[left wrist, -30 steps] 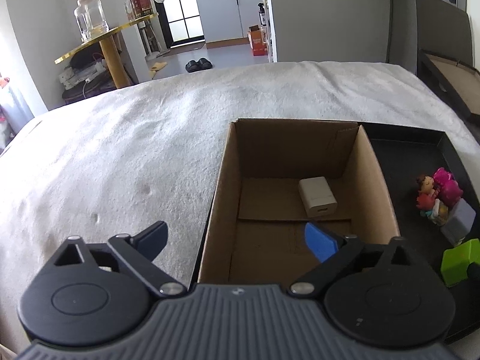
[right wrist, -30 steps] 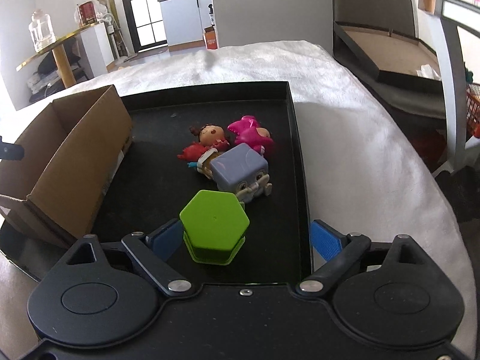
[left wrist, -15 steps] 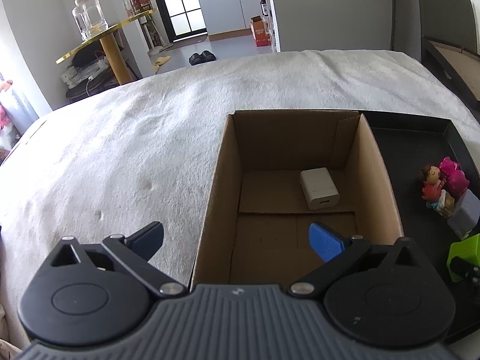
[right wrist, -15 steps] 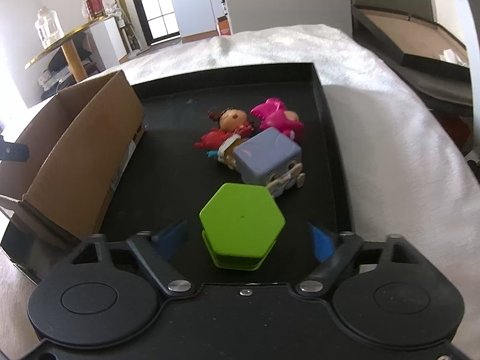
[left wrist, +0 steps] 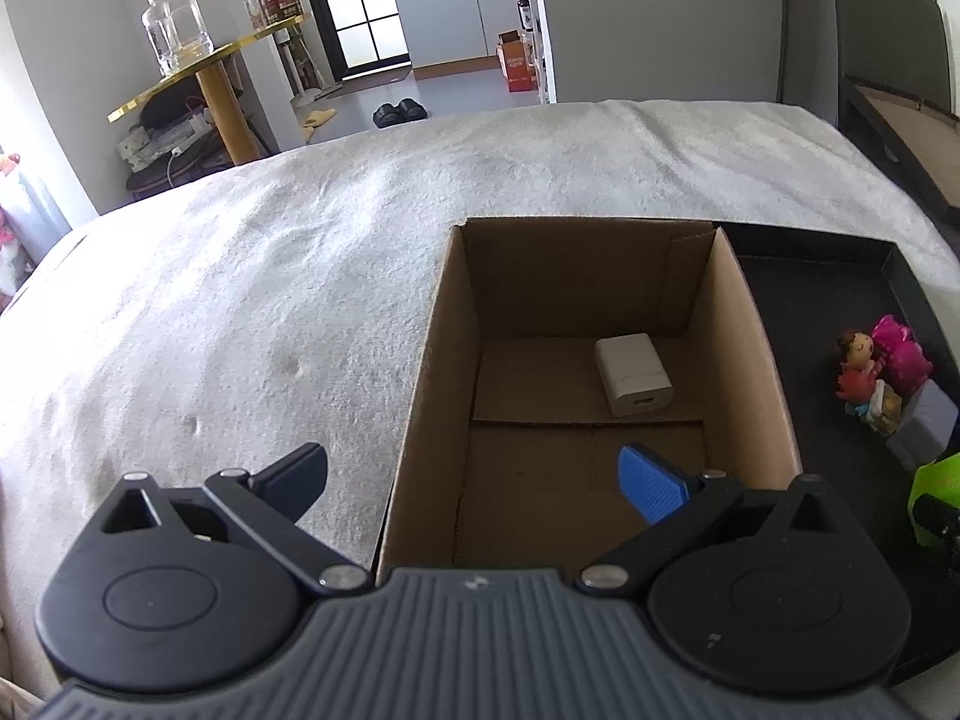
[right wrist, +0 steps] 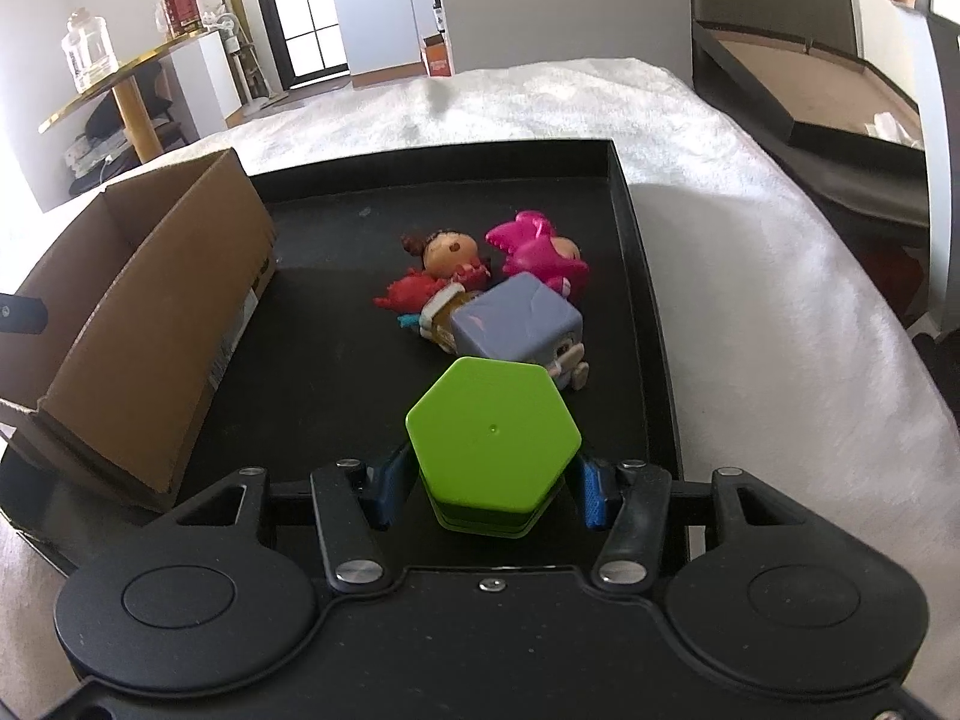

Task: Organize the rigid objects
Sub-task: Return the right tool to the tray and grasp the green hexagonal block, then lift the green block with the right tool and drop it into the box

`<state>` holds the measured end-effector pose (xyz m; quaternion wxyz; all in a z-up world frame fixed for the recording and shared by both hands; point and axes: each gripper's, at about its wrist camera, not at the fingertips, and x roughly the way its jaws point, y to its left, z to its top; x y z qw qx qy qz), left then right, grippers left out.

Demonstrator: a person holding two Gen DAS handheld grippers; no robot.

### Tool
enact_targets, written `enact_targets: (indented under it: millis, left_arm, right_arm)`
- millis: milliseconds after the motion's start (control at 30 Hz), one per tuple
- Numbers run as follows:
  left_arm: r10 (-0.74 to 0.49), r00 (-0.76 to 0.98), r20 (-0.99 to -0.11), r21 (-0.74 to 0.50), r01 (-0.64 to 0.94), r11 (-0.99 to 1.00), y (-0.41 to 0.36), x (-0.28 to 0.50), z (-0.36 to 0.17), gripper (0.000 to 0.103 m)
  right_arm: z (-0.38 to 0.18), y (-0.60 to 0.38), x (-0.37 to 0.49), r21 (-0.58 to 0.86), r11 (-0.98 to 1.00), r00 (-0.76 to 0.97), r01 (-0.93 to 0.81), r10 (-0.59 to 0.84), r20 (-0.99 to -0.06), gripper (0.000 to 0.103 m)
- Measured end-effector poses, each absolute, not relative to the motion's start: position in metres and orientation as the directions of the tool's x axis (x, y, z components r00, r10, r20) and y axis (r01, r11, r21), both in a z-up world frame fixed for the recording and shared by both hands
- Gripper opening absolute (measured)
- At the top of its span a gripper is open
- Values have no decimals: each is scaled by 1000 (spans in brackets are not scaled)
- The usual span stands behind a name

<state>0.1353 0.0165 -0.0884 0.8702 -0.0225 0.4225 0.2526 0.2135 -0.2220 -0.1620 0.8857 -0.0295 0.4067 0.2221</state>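
Note:
A green hexagonal box (right wrist: 493, 441) stands on the black tray (right wrist: 336, 204), and my right gripper (right wrist: 489, 489) is shut on its lower sides. Behind it lie a lilac cube toy (right wrist: 517, 324), a doll figure (right wrist: 444, 267) and a pink toy (right wrist: 540, 252). An open cardboard box (left wrist: 591, 360) on the tray's left holds a white charger (left wrist: 633, 373). My left gripper (left wrist: 474, 477) is open and empty, its fingers straddling the box's near left wall. The green box (left wrist: 936, 501) also shows at the right edge of the left wrist view.
The tray lies on a white blanket (left wrist: 240, 312) covering the bed. A gold round side table (left wrist: 210, 66) with a glass jar stands beyond the bed at left. A dark framed board (right wrist: 798, 78) leans at the right.
My right gripper moved forward around the green box and closed on it. The left gripper shifted slightly but stays open.

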Motion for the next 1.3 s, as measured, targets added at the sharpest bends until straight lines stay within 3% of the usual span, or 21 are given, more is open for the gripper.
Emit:
enact_targets:
  millis: [933, 1133, 1300]
  left_arm:
    - [379, 590, -713, 78, -470, 879, 35, 112, -87, 98]
    - [369, 595, -714, 62, -471, 880, 40, 108, -90, 81]
    - [342, 599, -724, 32, -467, 884, 46, 107, -93, 56]
  right_arm:
    - [-106, -165, 206, 23, 839, 659, -543, 443, -608, 52]
    - [-99, -149, 204, 9, 822, 666, -570, 468, -581, 52]
    - [-91, -135, 201, 4, 801, 664, -598, 498, -558, 52]
